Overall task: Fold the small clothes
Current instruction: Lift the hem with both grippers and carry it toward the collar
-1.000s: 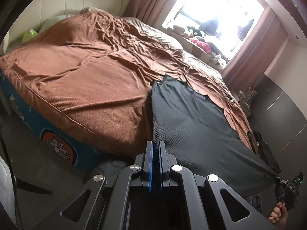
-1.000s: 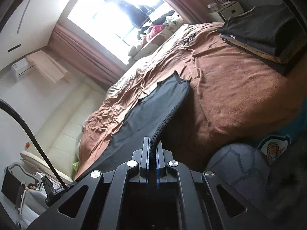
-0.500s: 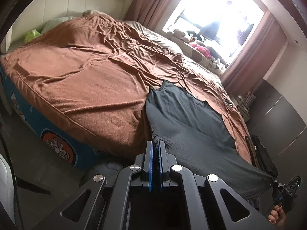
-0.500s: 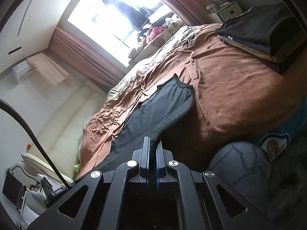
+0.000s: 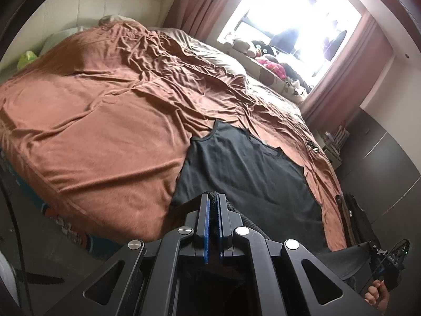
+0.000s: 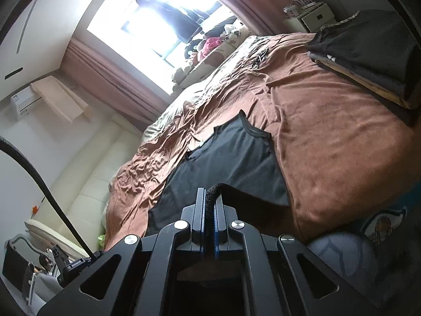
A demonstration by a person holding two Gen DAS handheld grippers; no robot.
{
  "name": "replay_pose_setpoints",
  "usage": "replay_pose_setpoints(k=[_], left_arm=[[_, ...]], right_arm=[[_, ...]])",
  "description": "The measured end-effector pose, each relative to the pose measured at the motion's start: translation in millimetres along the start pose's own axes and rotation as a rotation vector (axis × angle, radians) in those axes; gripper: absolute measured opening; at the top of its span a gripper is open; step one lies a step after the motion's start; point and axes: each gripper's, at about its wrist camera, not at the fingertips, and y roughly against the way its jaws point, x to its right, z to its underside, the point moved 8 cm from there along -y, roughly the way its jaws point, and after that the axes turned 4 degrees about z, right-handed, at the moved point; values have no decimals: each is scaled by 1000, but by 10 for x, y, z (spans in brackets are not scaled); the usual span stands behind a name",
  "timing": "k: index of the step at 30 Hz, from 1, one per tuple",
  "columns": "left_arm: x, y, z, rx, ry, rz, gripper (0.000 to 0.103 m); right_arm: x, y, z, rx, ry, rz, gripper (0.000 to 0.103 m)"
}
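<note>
A black sleeveless top (image 5: 244,168) lies spread on the brown bedspread (image 5: 105,121), its neck end away from me and its hem end at the near bed edge. My left gripper (image 5: 213,197) is shut on one hem corner. My right gripper (image 6: 209,192) is shut on the other hem corner of the top (image 6: 231,155). The right gripper also shows at the lower right of the left wrist view (image 5: 386,260). The hem between the grippers hangs off the bed edge.
A stack of folded dark clothes (image 6: 368,50) sits on the bed's right part. Stuffed toys (image 5: 271,60) line the window sill. A cream headboard (image 5: 92,8) is at the left. A bedside stand (image 6: 310,18) stands by the curtain.
Both grippers have moved toward the bed and lowered. The top, earlier stretched taut off the edge, now lies flatter on the bedspread.
</note>
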Motion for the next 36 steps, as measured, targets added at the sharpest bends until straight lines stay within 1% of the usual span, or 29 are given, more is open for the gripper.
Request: replay_pose_setpoints(k=[8,12,16,29,36], left_arm=[[12,-304,-343,4,15,-22,5],[6,-504,-516,-1,28,-31,5],[30,-753,-659,-13,20,-49,5],[13,-1480,-1055,-79,-4,-102,5],[-74,-1966,-1209,-141,-1,-129,5]], right_arm=[[-1,-355,-342,-3,-6,21,1],[-17,-562,-485,-8,-1,42,1],[-16,-794,-628,-20,9,61,1],[-21,-1516,-1024,-64,19,101,1],[-34,-1929,-1194,-94,32,137,1]])
